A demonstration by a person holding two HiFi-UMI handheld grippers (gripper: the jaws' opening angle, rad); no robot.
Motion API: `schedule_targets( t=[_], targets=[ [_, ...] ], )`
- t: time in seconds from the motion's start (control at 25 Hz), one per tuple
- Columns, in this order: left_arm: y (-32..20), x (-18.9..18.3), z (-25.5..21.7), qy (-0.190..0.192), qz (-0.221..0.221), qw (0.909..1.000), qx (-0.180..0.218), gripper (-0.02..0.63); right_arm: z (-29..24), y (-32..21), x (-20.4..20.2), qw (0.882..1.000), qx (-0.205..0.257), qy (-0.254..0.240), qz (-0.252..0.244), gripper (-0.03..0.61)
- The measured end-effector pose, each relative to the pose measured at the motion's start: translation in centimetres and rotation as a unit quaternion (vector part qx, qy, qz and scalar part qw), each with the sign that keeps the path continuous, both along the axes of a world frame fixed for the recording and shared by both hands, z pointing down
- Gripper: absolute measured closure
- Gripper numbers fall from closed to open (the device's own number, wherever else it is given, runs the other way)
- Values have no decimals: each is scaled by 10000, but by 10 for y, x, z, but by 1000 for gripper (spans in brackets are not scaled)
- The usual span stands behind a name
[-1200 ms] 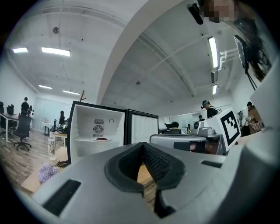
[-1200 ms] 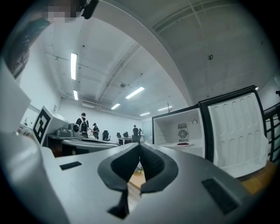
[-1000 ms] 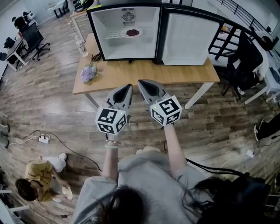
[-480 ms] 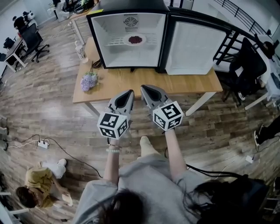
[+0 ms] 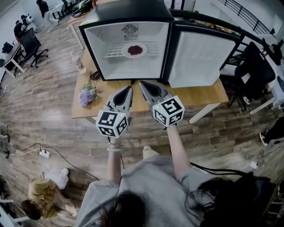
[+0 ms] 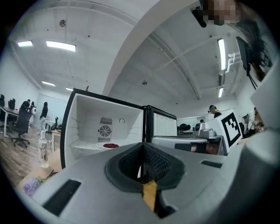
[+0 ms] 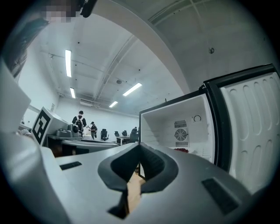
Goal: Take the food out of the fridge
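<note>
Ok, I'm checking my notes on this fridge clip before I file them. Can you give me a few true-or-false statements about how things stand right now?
1. The fridge has its door open. True.
2. The plate of red food has been taken out. False: it sits on the shelf inside the fridge.
3. The left gripper holds the plate. False: its jaws are together and empty, in front of the fridge.
4. The right gripper has its jaws together with nothing between them. True.
5. A bunch of purple flowers lies on the table, to the left of the grippers in the head view. True.
</note>
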State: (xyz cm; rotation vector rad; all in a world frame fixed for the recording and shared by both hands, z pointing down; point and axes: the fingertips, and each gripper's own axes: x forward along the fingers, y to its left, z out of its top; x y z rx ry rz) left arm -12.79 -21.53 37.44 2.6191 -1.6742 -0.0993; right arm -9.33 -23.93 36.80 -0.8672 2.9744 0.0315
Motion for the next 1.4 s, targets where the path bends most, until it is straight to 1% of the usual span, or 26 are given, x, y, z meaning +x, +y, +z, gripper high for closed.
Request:
schedule_targets(
  t=[0.2,0.4,0.52,0.68,0.88,1.0,1.28,1.32,1.36,1.4],
  targets=[
    [-31,-11,-6,6,-137,9999,51,606,-5,-30,-9,9999,0,0,-126,569],
    [-56,-21,-1,6,-240,9997,-33,606,-1,-57,-18,9997,-134,-48,-180,569],
    [-69,-26,-2,-38,-249,9997,-67,606,0,-72,-22,9994,-275,-125,-148,569],
    [-82,-29,2,-76,-159,9997,-185,606,7,-84,-28,9980,-579,-242,-107,569],
    [-100,-33,11,-118,9,9993,-343,606,15,-102,-35,9956,-866,-350,73,569],
    [-109,-33,16,-136,116,9990,-407,606,21,-114,-34,9930,-1057,-464,263,569],
    [-130,-34,26,-148,238,9983,-518,606,38,-142,-32,9819,-1604,-818,593,566],
    [-132,-35,27,-142,239,9982,-531,606,40,-146,-32,9792,-1706,-898,631,547],
    [-135,-35,28,-133,239,9982,-541,606,42,-150,-32,9759,-1825,-997,662,501],
    [-137,-36,29,-125,239,9981,-551,606,44,-153,-32,9720,-1950,-1117,691,477]
  ],
)
